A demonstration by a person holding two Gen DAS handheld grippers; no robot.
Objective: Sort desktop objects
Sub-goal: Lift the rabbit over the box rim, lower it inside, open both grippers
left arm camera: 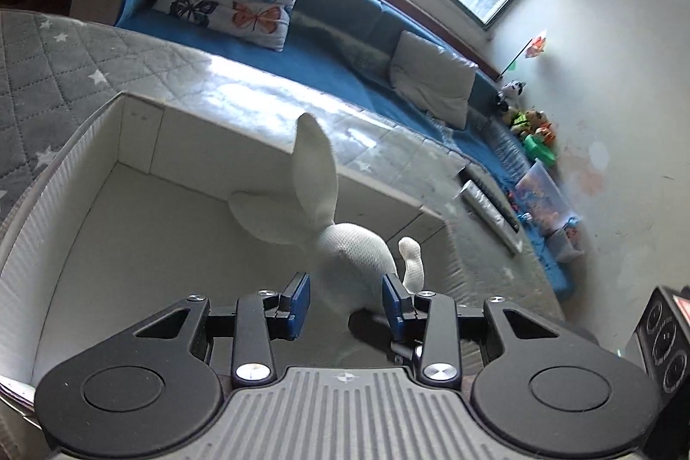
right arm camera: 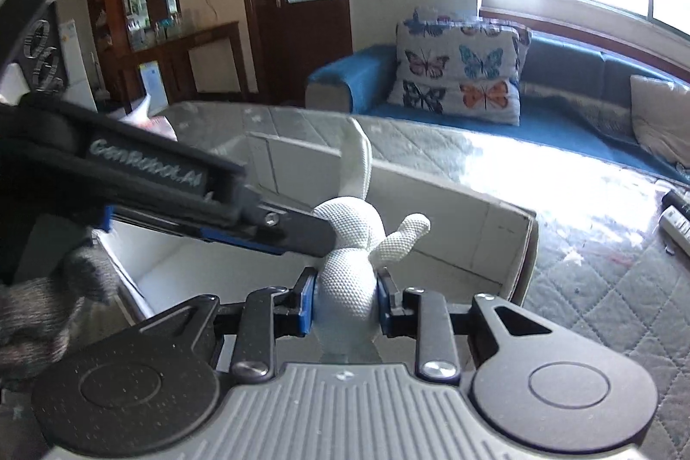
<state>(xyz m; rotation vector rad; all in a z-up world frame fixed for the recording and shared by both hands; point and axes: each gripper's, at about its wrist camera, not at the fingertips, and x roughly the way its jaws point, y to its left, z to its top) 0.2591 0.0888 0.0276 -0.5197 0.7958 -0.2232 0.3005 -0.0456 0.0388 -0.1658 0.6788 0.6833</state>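
A white knitted plush rabbit point(left arm camera: 351, 253) with long ears is held over a white cardboard box point(left arm camera: 142, 141). My left gripper point(left arm camera: 346, 298) is open, its blue pads on either side of the rabbit's body, seemingly not pressing it. My right gripper point(right arm camera: 345, 296) is shut on the rabbit's body point(right arm camera: 345, 283), with its head, one arm and an ear showing above the pads. The left gripper's finger point(right arm camera: 207, 197) crosses the right wrist view and reaches the rabbit from the left. The box point(right arm camera: 474, 218) lies open below both grippers.
The box stands on a grey quilted cover with stars point(left arm camera: 51, 72) under glass. Remote controls point(left arm camera: 491, 205) lie on the table's far side. A blue sofa with a butterfly pillow point(right arm camera: 461, 72) runs behind. A black speaker point(left arm camera: 664, 335) stands at the right.
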